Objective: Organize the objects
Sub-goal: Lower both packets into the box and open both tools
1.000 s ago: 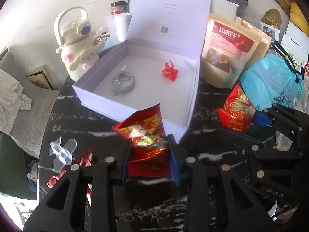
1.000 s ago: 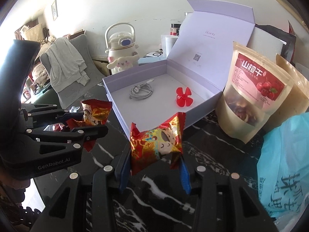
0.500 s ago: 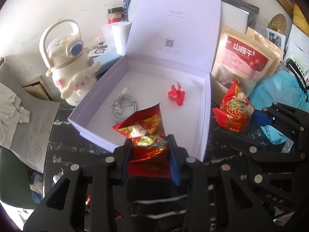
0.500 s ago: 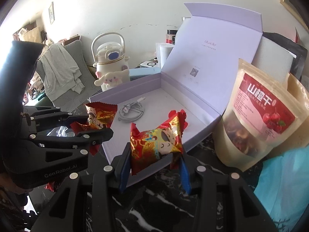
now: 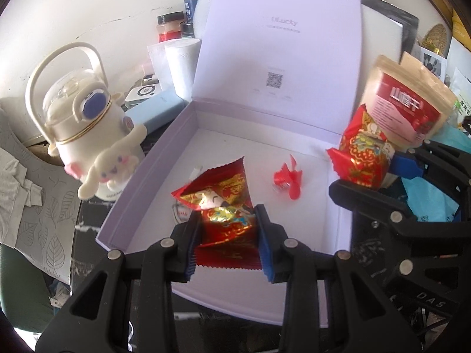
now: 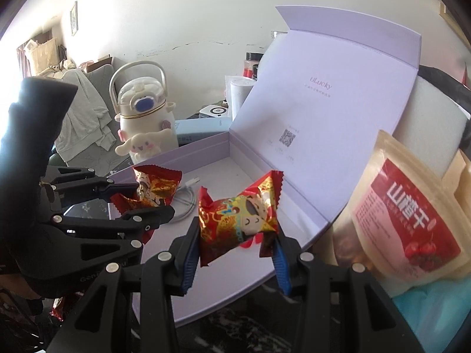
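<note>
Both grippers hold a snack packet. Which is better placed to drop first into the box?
Probably left: the left gripper holds its packet over the box floor; the right gripper sits nearer the box's right wall.

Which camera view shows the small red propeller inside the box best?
The left wrist view: the red propeller lies unobstructed on the lavender box floor. In the right wrist view, the snack packet held there hides nearly all of it.

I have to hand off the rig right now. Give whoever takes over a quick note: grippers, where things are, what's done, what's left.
Left gripper: shut on a red snack packet, over the open lavender box.
Right gripper: shut on a second red snack packet, also over the box.
In the box already: white cable, red plastic fan.
Left to do: lower and release both packets. Another red wrapper seems to lie beside the box.
</note>
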